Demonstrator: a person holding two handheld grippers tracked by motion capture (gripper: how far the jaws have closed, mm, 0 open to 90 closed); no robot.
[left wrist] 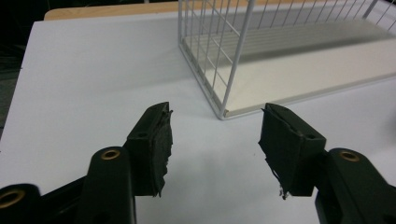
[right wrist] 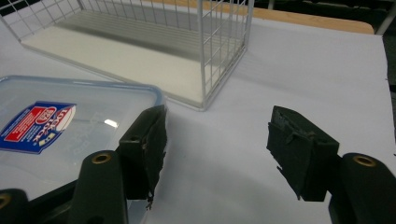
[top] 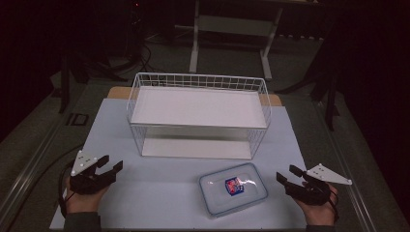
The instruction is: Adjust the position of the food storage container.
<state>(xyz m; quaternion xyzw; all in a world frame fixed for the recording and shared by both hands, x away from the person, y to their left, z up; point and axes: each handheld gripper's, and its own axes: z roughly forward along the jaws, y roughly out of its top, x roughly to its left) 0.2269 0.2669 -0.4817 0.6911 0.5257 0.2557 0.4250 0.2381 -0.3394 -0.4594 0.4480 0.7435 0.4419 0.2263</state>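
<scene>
Two grippers, left [top: 110, 165] and right [top: 285, 175], jaws spread, empty, at the table's [top: 159, 193] near corners; lidded box [top: 233, 188] near the front edge, ready for pickup, rack [top: 198, 116] behind.

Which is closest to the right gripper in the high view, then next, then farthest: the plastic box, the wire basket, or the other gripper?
From the right gripper:
1. The plastic box, flat on the white mat just to its left.
2. The wire basket, farther back, toward the middle of the table.
3. The left gripper, across at the mat's left edge.
</scene>
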